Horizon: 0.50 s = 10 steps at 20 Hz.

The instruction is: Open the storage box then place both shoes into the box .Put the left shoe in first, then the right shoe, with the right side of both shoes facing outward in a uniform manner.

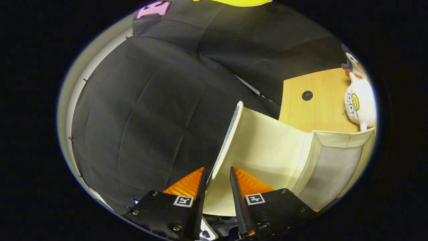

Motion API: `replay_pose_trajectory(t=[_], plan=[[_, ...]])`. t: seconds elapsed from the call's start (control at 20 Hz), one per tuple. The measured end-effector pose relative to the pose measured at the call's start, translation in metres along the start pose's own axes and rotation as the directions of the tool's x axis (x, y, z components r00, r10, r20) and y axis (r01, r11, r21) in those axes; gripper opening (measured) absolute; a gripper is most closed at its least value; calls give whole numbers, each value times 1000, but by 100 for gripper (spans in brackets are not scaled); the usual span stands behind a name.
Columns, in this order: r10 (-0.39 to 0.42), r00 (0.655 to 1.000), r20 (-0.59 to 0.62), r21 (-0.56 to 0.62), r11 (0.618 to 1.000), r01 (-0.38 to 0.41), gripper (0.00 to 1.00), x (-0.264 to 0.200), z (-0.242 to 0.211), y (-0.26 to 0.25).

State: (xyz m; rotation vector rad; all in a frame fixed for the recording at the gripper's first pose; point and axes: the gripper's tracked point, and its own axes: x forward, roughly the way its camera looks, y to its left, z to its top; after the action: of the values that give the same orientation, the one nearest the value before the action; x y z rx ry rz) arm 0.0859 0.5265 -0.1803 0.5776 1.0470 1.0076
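Fingers (217, 174) straddle the raised cream lid (264, 147) edge of the storage box (331, 167), whether pinching it I cannot tell.

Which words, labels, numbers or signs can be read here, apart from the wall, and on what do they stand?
Readable text: none.
Square markers on the fingers of the hand-held gripper: patterns, no words.
Storage box lid, between those fingers: plain.
Plush toy on the table: no lettering visible.
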Motion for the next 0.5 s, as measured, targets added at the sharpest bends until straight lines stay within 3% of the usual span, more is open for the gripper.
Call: replay_pose_trajectory(t=[0.1, 0.25, 0.5], plan=[[-11, 1000, -13, -12, 1000, 11, 59, 7, -4, 1], [-31, 999, -24, -34, 999, 31, 72, 0, -7, 0], [-104, 994, -21, -97, 990, 101, 77, -29, -8, -21]])
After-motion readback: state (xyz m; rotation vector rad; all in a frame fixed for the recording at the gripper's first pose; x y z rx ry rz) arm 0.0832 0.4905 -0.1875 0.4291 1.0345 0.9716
